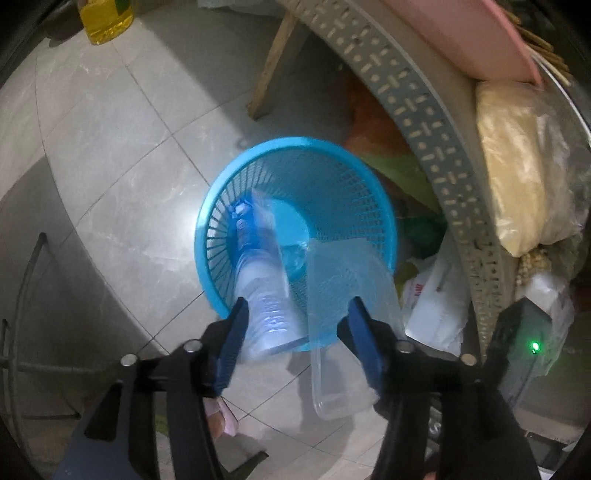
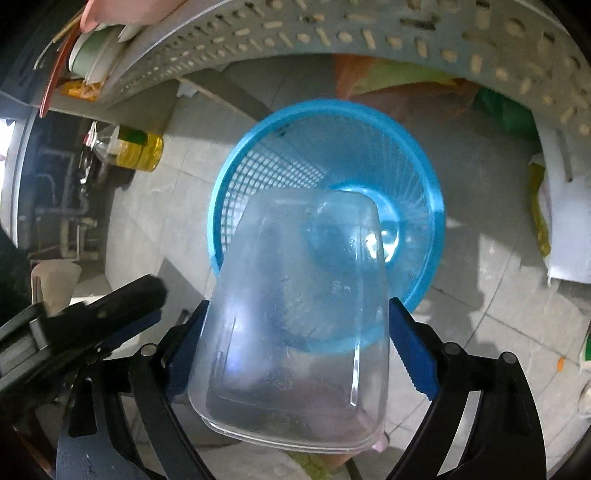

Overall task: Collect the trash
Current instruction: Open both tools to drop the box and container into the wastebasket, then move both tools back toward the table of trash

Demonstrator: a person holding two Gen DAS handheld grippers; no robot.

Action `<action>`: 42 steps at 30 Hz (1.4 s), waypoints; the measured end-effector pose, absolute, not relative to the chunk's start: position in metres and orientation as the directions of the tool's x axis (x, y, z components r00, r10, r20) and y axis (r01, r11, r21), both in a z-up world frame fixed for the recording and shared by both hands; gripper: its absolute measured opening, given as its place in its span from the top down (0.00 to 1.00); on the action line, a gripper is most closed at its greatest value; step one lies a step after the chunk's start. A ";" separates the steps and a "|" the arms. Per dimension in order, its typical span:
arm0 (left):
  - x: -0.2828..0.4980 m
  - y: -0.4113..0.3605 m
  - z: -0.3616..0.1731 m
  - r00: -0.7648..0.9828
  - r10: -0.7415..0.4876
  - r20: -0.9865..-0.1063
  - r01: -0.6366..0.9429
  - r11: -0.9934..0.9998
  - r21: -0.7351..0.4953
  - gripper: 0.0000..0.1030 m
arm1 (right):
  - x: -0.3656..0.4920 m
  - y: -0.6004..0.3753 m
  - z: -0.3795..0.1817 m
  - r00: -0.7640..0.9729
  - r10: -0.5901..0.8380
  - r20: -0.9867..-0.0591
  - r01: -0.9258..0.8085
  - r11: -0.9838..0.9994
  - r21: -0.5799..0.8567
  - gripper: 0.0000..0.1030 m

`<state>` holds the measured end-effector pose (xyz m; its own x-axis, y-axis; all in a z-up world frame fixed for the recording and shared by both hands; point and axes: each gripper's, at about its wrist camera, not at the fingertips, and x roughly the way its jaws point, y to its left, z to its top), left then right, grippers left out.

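The left tool (image 1: 297, 314) is spread wide, and a blurry plastic bottle (image 1: 264, 288) with a blue label, too smeared to read, tips into the blue basket (image 1: 332, 162) at mid frame. The right tool (image 2: 295, 325) pinches a clear plastic box (image 2: 295, 314) above that basket.

Left wrist view: I look steeply down along the fingers, close above the blue basket (image 1: 295, 236) at frame centre.
Right wrist view: I face steeply down too, close over the basket (image 2: 328, 221), centre frame.
Shared: basket, tiled floor (image 1: 122, 177), grey perforated shelf edge (image 1: 417, 122), oil bottle (image 1: 105, 20) upper left.
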<state>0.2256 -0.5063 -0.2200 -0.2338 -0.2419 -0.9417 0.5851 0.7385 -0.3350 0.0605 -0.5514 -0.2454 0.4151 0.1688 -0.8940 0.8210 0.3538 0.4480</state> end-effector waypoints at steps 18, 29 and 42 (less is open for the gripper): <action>0.200 -0.434 -0.077 -0.135 -0.423 -0.896 0.665 0.631 -0.398 0.41 | 0.036 -0.531 -0.208 0.458 0.024 -0.888 0.799 0.427 0.424 0.14; 0.151 -0.318 0.015 0.051 -0.590 -0.805 0.714 0.585 -0.384 0.28 | 0.023 -0.460 -0.121 0.524 -0.080 -0.848 0.665 0.660 0.349 0.13; 0.111 -0.194 0.046 0.293 -0.629 -0.720 0.735 0.630 -0.251 0.10 | 0.011 -0.387 -0.020 0.565 -0.319 -0.761 0.581 0.809 0.092 0.08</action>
<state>0.1107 -0.1936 0.0465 0.2933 -0.6289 -0.7201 0.7350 0.6299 -0.2508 0.0106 -0.3875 -0.0202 0.5650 -0.3193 -0.7609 0.5807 0.8089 0.0918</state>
